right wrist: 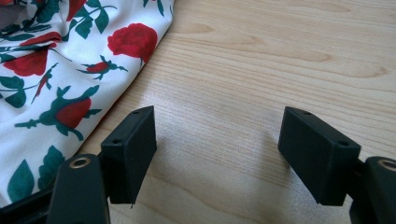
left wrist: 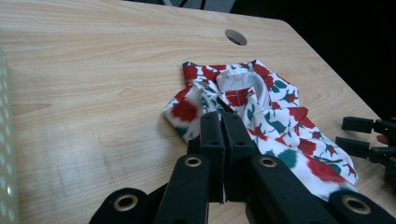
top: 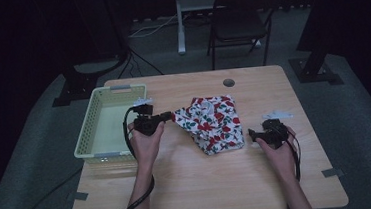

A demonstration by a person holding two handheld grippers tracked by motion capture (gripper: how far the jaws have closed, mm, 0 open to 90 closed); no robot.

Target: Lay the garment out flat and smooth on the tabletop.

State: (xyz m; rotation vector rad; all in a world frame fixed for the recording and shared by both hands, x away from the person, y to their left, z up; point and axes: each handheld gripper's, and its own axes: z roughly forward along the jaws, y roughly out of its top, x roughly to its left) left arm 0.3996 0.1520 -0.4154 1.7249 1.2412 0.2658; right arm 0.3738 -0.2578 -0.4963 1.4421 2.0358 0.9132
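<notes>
1. Between my two grippers on the counter (top: 190, 184) lies the floral cloth (top: 212, 125); my left gripper (left wrist: 223, 122) is clenched on its corner beside the basket (top: 87, 137).
2. Thin pinch: a tug could slip the corner free.
3. My right gripper (right wrist: 215, 140) is released, just beside the hem; dragging one-handed could bunch the cloth.

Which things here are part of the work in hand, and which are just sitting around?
In use:
- flowered cloth, pinched at a corner by the left gripper
- right gripper, open beside the cloth
- basket, likely

Lying about:
- folding chair
- stand leg
</notes>
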